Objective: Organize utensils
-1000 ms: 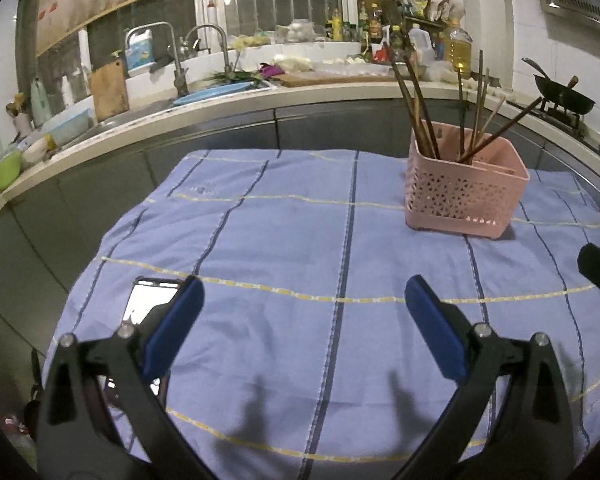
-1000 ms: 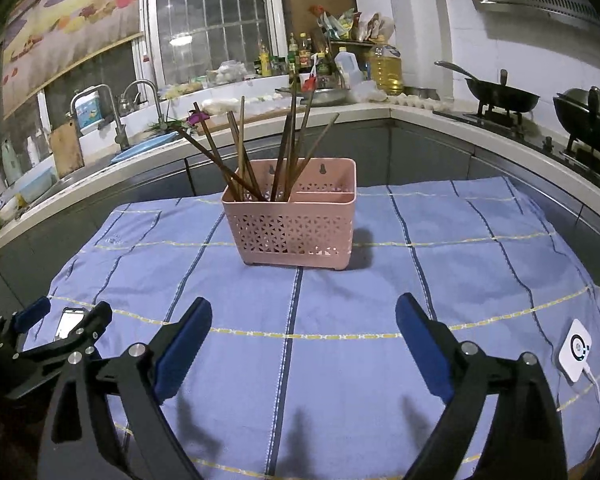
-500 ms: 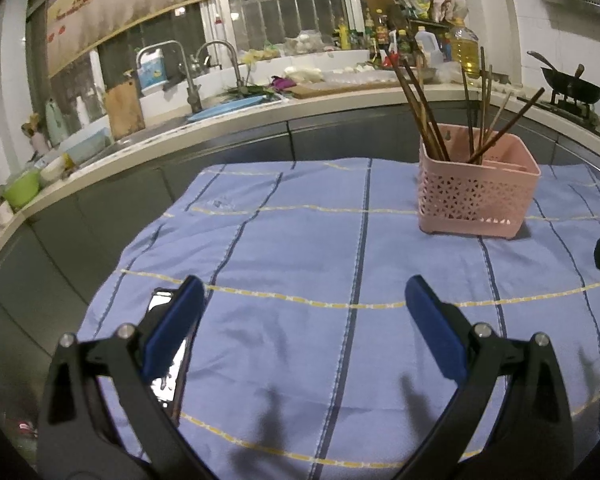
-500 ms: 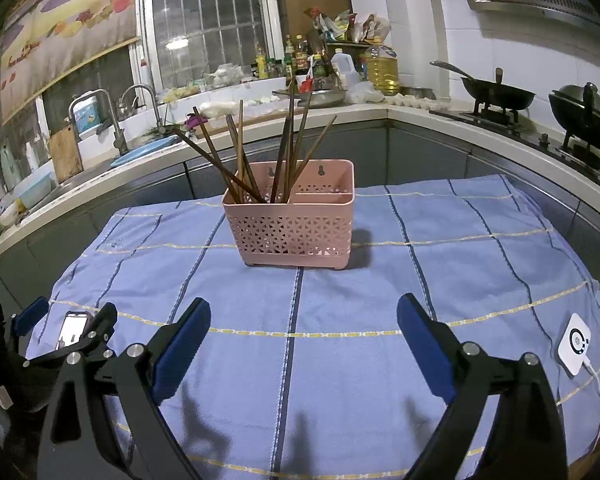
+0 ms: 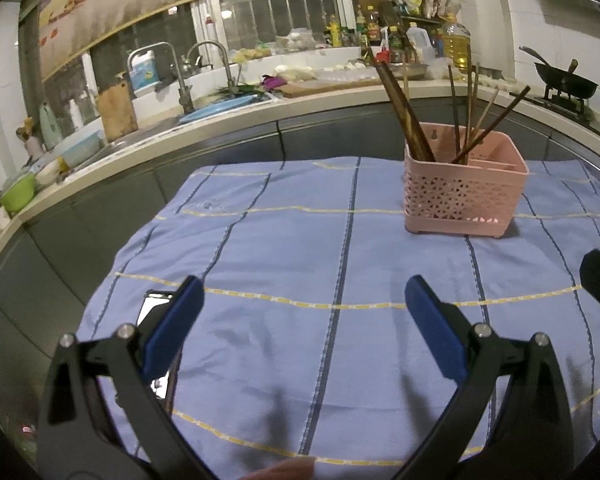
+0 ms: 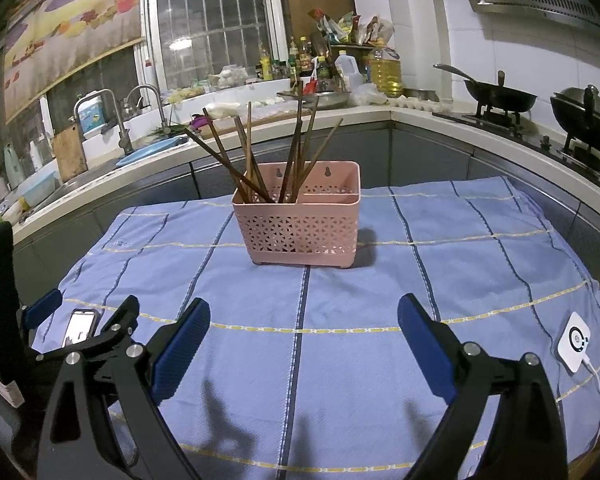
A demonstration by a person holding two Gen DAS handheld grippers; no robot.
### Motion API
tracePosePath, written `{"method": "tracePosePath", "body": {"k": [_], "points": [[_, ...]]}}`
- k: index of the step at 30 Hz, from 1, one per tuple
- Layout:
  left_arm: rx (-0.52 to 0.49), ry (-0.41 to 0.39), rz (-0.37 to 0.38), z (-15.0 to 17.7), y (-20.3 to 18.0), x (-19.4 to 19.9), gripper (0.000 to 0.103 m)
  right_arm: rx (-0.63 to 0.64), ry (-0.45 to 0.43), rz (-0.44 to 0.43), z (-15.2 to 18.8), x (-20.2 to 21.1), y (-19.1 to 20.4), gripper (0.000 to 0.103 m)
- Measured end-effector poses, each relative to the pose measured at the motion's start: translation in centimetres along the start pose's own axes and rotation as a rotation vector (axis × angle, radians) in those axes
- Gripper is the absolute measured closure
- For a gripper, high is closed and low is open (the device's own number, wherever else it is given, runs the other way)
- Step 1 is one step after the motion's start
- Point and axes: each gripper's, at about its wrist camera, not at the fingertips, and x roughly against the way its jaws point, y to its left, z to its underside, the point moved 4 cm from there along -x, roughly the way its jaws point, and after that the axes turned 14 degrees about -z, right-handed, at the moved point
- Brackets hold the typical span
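My left gripper (image 5: pixel 302 310) and right gripper (image 6: pixel 304 334) both hang with jaws spread wide and empty over the blue cloth (image 6: pixel 360 320); since a second ago the left view has swung so the pink basket (image 5: pixel 462 196) sits a little farther into its upper right. The phone (image 5: pixel 154 308) is half hidden behind my left finger. In the right view, the basket (image 6: pixel 300 226) with chopsticks (image 6: pixel 296 152) stands above centre, well apart.

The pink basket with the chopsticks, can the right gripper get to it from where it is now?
Probably yes. The right gripper is open and empty, and only bare blue cloth lies between it and the pink basket; the left gripper sits off to the side.
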Motion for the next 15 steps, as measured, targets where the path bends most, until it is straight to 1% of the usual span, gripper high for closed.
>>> {"method": "tracePosePath", "body": {"k": [15], "points": [[0.005, -0.008, 0.02, -0.73, -0.75, 0.72, 0.006, -0.001, -0.012, 0.005, -0.28, 0.53, 0.18, 0.01]]}}
